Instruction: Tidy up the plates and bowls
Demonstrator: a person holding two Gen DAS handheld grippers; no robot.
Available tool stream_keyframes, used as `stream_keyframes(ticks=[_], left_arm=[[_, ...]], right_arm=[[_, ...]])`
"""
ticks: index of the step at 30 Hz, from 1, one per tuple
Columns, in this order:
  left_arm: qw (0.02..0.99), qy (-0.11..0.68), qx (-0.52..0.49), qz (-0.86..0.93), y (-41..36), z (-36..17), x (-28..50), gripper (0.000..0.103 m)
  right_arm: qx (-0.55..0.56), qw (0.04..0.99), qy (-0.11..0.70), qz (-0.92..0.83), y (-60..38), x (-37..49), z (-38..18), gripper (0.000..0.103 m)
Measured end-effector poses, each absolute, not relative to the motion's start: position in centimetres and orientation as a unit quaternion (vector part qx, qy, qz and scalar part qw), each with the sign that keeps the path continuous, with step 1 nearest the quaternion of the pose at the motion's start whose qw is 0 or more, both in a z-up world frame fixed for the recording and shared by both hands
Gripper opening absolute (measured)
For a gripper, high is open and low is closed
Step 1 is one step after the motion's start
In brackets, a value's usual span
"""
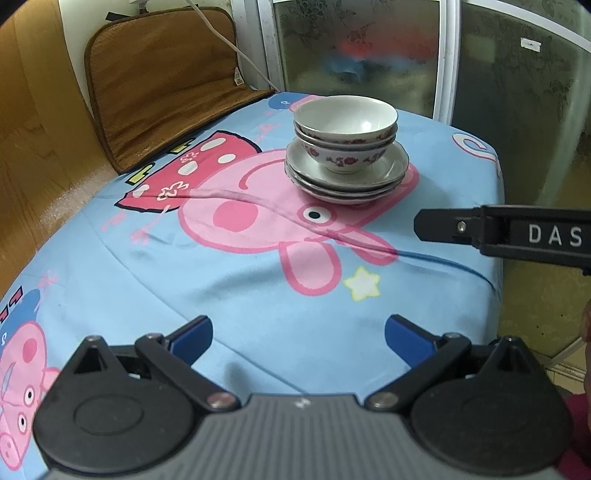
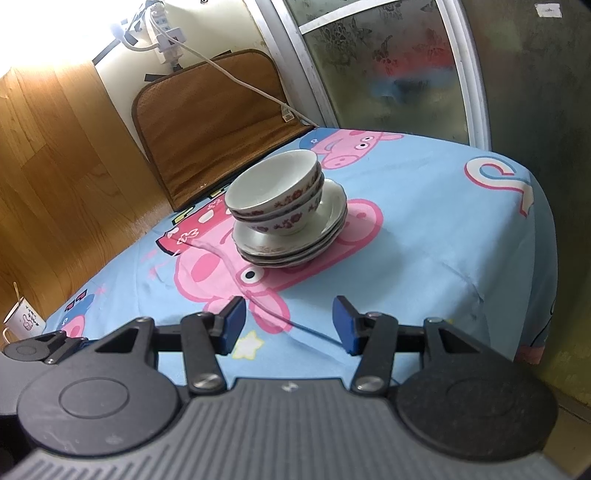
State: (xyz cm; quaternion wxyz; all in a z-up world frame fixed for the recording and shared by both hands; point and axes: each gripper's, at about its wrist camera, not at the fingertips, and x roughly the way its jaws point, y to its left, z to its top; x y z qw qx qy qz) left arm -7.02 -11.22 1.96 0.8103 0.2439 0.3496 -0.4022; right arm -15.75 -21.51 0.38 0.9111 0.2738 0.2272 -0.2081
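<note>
A stack of white floral bowls (image 1: 345, 127) sits nested on a stack of white plates (image 1: 347, 177) at the far middle of the table with the blue cartoon cloth (image 1: 221, 280). The bowls (image 2: 275, 197) and plates (image 2: 291, 240) also show in the right wrist view. My left gripper (image 1: 298, 338) is open and empty, low over the cloth, well short of the stack. My right gripper (image 2: 289, 325) is open and empty, also short of the stack. A black finger of the right gripper (image 1: 461, 225) reaches in from the right in the left wrist view.
A brown cushion (image 1: 162, 85) leans on the wall behind the table's far left. A wooden panel (image 2: 55, 177) runs along the left. A white mug (image 2: 24, 321) stands at the left edge. Frosted glass doors (image 2: 388, 62) stand behind. A power strip and cable (image 2: 166, 33) hang above the cushion.
</note>
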Motion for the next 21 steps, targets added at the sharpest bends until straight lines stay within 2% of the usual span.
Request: stream_keyframes(ticks=[21], left_arm=[[0.802,0.369,0.244,-0.401,-11.6,1.1,-6.4,0.103]], right_arm=[[0.286,0.904,0.245,-0.201,-22.2,-14.3,-0.3,0.055]])
